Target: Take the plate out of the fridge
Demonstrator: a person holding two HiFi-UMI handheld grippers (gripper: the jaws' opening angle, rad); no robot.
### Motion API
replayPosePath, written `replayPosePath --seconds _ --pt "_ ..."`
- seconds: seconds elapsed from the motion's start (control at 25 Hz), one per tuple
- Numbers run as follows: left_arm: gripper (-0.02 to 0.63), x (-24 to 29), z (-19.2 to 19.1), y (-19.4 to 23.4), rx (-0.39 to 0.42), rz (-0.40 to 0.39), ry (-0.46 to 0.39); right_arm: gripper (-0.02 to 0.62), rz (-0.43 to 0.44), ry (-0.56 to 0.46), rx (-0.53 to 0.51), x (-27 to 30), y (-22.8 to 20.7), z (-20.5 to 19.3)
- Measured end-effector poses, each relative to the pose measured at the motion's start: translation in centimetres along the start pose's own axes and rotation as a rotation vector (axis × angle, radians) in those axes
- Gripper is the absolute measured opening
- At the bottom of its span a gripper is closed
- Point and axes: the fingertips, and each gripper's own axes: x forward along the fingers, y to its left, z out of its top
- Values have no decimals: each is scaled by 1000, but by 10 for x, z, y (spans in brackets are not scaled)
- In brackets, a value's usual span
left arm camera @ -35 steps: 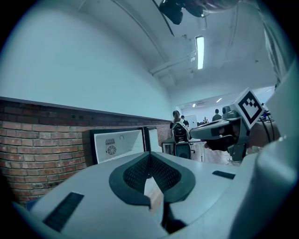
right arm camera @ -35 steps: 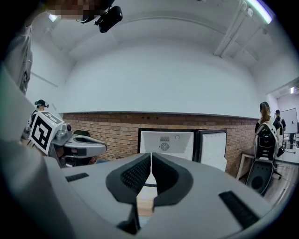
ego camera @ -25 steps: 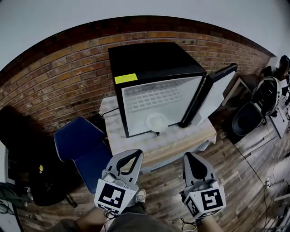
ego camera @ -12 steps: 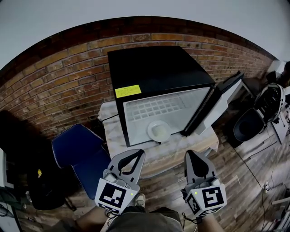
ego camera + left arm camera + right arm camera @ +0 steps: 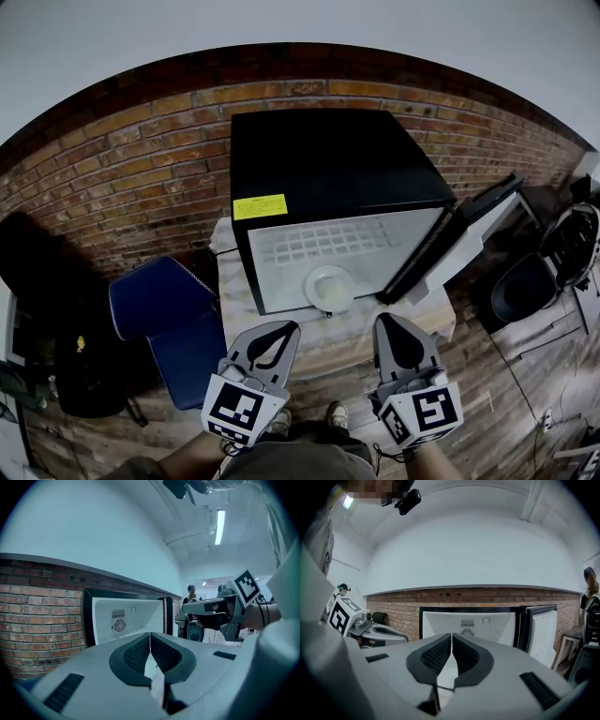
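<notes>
A black mini fridge (image 5: pixel 328 169) stands on a small table (image 5: pixel 347 333), its door (image 5: pixel 473 230) swung open to the right. Inside, on the white floor of the fridge, sits a round white plate (image 5: pixel 329 288) near the front edge. My left gripper (image 5: pixel 281 328) hangs below the table's front, jaws shut and empty. My right gripper (image 5: pixel 391 323) hovers beside it, also shut with nothing held. In the left gripper view the fridge interior (image 5: pixel 126 618) shows ahead, with the right gripper (image 5: pixel 187 607) at the right. The right gripper view faces the fridge interior (image 5: pixel 468 625); the plate is hidden there.
A blue chair (image 5: pixel 164 319) stands left of the table. A brick wall (image 5: pixel 112 178) runs behind the fridge. A black bag (image 5: pixel 75 375) lies at the far left, and black round seats (image 5: pixel 520 286) at the right. The floor is wooden planks (image 5: pixel 506 384).
The view has shifted a little closer and more square to the fridge. Both grippers stay shut and low in front of the table.
</notes>
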Motion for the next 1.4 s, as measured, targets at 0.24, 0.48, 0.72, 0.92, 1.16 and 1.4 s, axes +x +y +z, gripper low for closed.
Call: replayPosePath --seconds 0.24,0.48,0.72,0.92,1.16,1.4 --pt "18 25 -3 -8 -55 95 16 31 102 40 -9 20 -30 -9" --pt "20 43 -2 -12 -35 178 30 31 171 74 -4 34 -50 -23" --pt "20 55 -12 -4 -38 269 86 32 207 128 65 50 -65 -41" --pt "20 69 -19 7 -85 299 92 32 219 163 127 62 -75 -54" --pt "21 85 -23 22 -182 297 57 34 218 193 213 79 -81 -73" --pt "117 103 -32 29 -267 255 44 106 201 214 260 92 -86 -93"
